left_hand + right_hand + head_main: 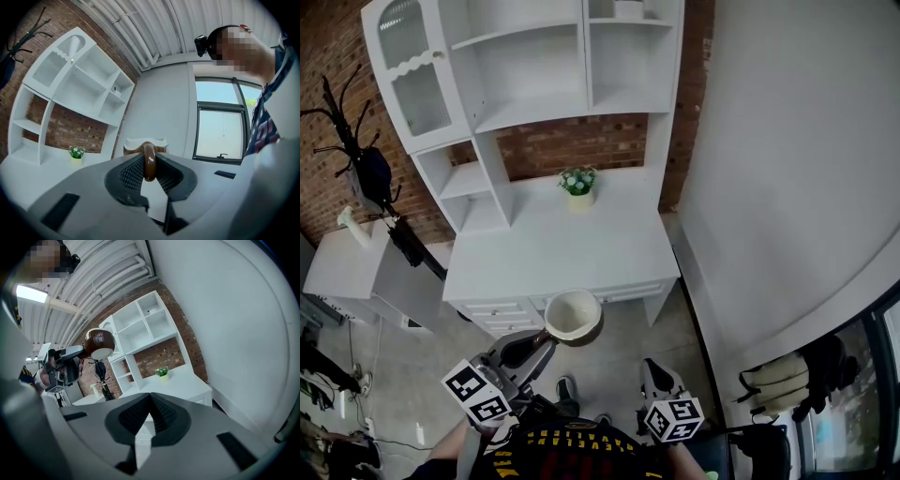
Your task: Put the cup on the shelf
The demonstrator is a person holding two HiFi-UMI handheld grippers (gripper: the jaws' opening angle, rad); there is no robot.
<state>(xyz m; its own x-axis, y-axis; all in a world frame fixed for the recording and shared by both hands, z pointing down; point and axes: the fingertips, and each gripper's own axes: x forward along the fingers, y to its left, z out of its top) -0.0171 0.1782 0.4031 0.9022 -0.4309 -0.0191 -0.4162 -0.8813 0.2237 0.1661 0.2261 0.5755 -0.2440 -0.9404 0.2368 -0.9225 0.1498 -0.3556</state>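
Closest in the head view, at 6 o'clock, are two marker cubes (478,392), one on each tool. At 7 o'clock the left gripper (534,349) holds the cup (573,317) up in the air, just in front of the desk (534,253). At 5 o'clock the right gripper (654,375) carries nothing. The cup is round, cream inside and shiny brown outside. It looks like glazed clay, so it is likely hard, smooth and a bit heavy, and it would break if dropped. At 12 o'clock the shelf (525,103) is white, flat and hard. A small flower pot (578,185) stands on the desk.

Next, in the left gripper view, the jaws pinch the cup's handle (149,161), a thin, shiny brown ring. The bumpy pads (133,173) should help, since the glaze is likely slippery. The handle is a fair place to hold, but the cup may swing, so going slowly seems wise.

Last, in the right gripper view, the jaws are pressed together with nothing between them. The cup hangs at 10 o'clock and the shelf stands at 12 o'clock.
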